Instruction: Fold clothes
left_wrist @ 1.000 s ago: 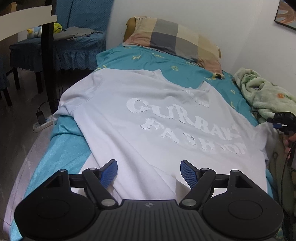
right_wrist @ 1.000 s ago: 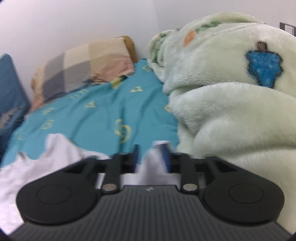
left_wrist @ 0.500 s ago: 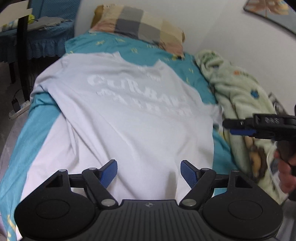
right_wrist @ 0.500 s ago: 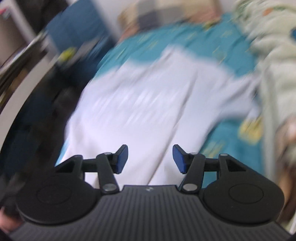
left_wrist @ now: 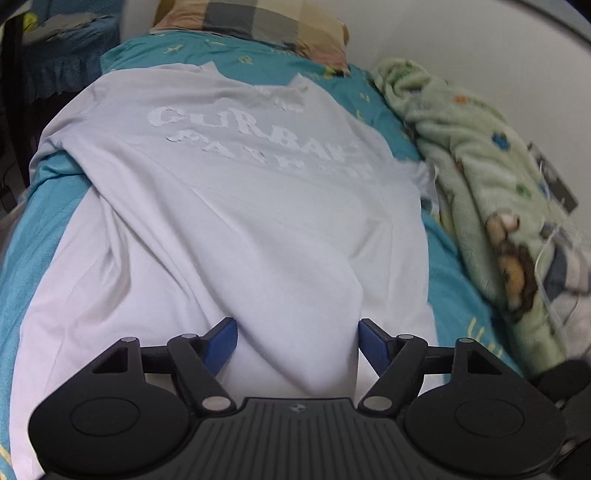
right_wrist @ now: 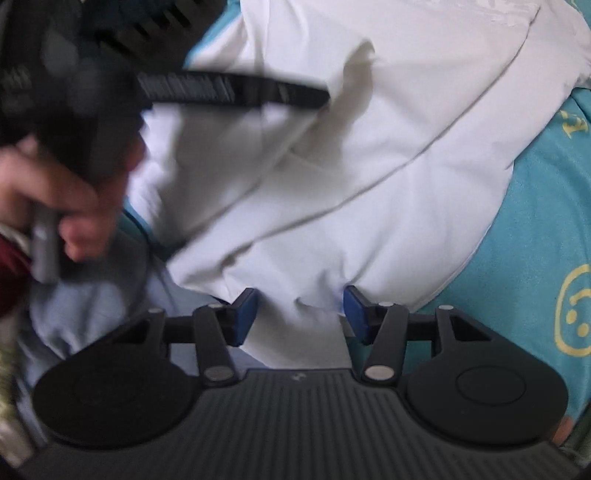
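White T-shirt (left_wrist: 236, 206) spread face up over teal bedsheet (left_wrist: 33, 236), filling the middle of the left wrist frame, pale cracked lettering toward the upper centre, collar pointing at the checked pillow (left_wrist: 258, 22) along the top edge. Green fleece blanket (left_wrist: 476, 177) bunched down the right side, just beside the shirt's edge. Left gripper (left_wrist: 298, 341) at bottom centre, blue pads spread wide, released, hem cloth bulging between them. In the right wrist frame, right gripper (right_wrist: 300, 314) at lower centre, likewise spread and gripping nothing, shirt hem (right_wrist: 317, 295) lying between the pads. Blurred hand (right_wrist: 55, 199) on a dark gripper body at upper left.
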The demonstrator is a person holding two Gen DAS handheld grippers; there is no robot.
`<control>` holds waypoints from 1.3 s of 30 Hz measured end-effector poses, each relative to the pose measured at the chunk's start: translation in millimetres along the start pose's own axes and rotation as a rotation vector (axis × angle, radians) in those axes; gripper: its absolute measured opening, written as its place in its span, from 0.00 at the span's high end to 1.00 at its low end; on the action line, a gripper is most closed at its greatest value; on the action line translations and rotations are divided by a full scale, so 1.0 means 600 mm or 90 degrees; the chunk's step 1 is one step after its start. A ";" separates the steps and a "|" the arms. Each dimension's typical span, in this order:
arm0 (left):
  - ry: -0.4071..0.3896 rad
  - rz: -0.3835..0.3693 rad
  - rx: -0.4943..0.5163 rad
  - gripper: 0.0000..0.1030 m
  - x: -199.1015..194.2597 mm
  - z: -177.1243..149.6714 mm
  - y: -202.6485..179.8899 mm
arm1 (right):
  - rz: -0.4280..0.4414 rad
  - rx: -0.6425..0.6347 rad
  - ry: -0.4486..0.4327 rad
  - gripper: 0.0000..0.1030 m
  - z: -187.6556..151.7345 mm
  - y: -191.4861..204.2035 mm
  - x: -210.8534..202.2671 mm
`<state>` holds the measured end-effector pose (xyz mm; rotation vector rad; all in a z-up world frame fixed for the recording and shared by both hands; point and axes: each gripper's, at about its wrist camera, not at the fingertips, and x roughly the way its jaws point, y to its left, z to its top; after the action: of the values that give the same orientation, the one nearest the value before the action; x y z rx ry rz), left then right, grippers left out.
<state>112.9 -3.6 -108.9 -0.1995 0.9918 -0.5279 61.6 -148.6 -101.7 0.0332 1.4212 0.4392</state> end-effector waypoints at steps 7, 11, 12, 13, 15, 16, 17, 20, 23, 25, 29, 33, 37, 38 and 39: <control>-0.053 0.021 -0.120 0.26 -0.080 0.025 0.093 | -0.065 -0.045 -0.013 0.95 -0.008 -0.002 -0.061; 0.011 0.056 -0.099 0.26 -0.116 0.026 0.119 | -0.095 -0.031 -0.065 0.95 -0.027 -0.036 -0.145; 0.029 0.063 -0.073 0.25 -0.122 0.024 0.118 | -0.100 -0.022 -0.076 0.95 -0.030 -0.046 -0.161; 0.051 0.074 -0.046 0.24 -0.124 0.018 0.114 | -0.104 -0.017 -0.086 0.95 -0.034 -0.057 -0.173; 0.114 0.105 0.003 0.25 -0.115 0.002 0.107 | -0.111 -0.008 -0.103 0.95 -0.041 -0.076 -0.193; 0.135 0.122 0.016 0.26 -0.111 -0.005 0.103 | -0.115 -0.003 -0.112 0.95 -0.045 -0.084 -0.203; 0.144 0.132 0.033 0.26 -0.109 -0.009 0.097 | -0.122 -0.001 -0.120 0.95 -0.045 -0.090 -0.205; 0.183 0.133 0.116 0.22 -0.101 -0.021 0.063 | -0.139 0.012 -0.143 0.95 -0.053 -0.112 -0.219; 0.242 0.123 0.205 0.21 -0.078 -0.045 0.025 | -0.141 0.036 -0.158 0.96 -0.064 -0.143 -0.229; 0.269 0.129 0.245 0.21 -0.062 -0.057 0.005 | -0.139 0.051 -0.161 0.95 -0.071 -0.160 -0.225; 0.292 0.142 0.278 0.22 -0.036 -0.063 -0.014 | -0.134 0.056 -0.152 0.95 -0.074 -0.166 -0.202; 0.307 0.159 0.307 0.37 -0.014 -0.070 -0.025 | -0.132 0.047 -0.151 0.95 -0.072 -0.161 -0.203; 0.293 0.158 0.303 0.77 -0.021 -0.068 -0.023 | -0.132 0.037 -0.145 0.95 -0.072 -0.160 -0.202; 0.285 0.159 0.299 0.97 -0.029 -0.065 -0.022 | -0.131 0.038 -0.145 0.95 -0.071 -0.161 -0.202; 0.276 0.155 0.290 0.98 -0.041 -0.061 -0.020 | -0.132 0.035 -0.144 0.95 -0.071 -0.160 -0.204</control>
<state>67.9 1.4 -105.7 0.4564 1.2641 -0.5706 36.8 -285.5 -20.1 -0.0202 1.1989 0.2168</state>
